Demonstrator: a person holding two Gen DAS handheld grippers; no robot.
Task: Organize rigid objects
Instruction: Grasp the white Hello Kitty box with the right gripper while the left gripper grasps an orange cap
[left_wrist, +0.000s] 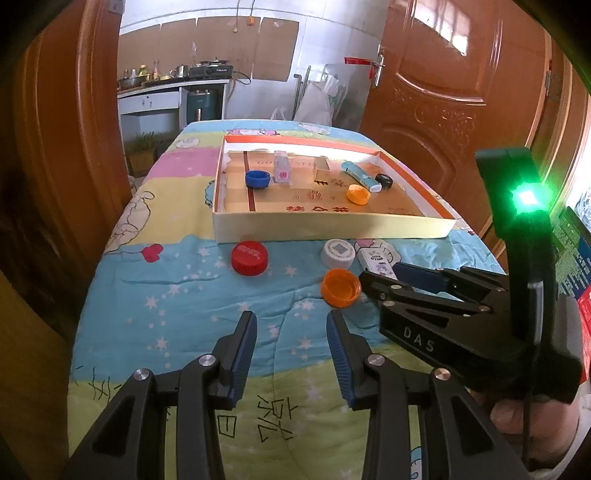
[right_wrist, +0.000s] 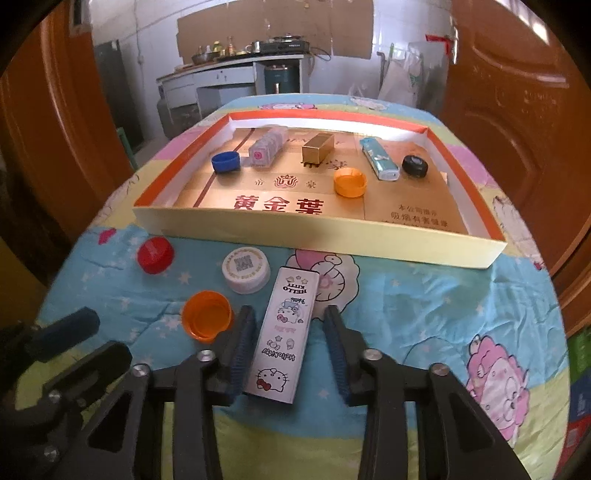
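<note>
Lying flat on the quilt (right_wrist: 406, 314) in front of the tray (right_wrist: 314, 236): Hello Kitty box (right_wrist: 284, 332), long axis running straight along the fingers of the right gripper (right_wrist: 290, 325), spread wide to either side, not yet pinching; left gripper (left_wrist: 291, 332) also spread, empty, farther off beside the orange cap (left_wrist: 340, 287); likely next: closing across the narrow width.

The right gripper (right_wrist: 288, 332) is open around the Hello Kitty box (right_wrist: 285, 334), which lies flat on the quilt (right_wrist: 424, 314); its left finger touches the box, the right one stands apart; an orange cap (right_wrist: 207, 314), a white cap (right_wrist: 246, 270) and a red cap (right_wrist: 155, 254) lie left of it; behind is the tray (right_wrist: 295, 230) with small items; the left gripper (right_wrist: 62, 354) shows at the lower left.
</note>
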